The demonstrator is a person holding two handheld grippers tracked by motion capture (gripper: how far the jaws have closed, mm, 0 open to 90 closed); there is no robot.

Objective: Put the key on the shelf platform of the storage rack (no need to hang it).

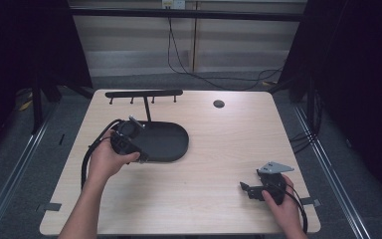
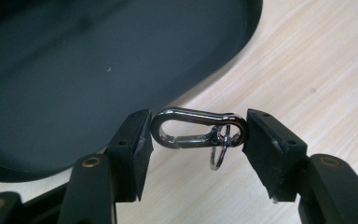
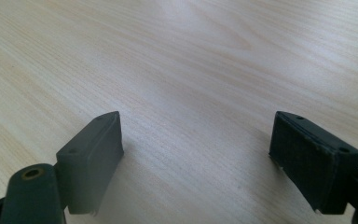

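Metal snap clip (image 2: 198, 129), silver, small split ring (image 2: 218, 151) attached: clamped end to end between the jaws of the left gripper (image 2: 198, 135), above the table (image 1: 219, 149) at the 4 o'clock edge of the black oval base (image 1: 166, 142). Base carries a hook rack (image 1: 144, 93) at 12 o'clock. Right gripper (image 3: 196, 154): jaws apart, empty, low over bare wood near the table's 4 o'clock corner.
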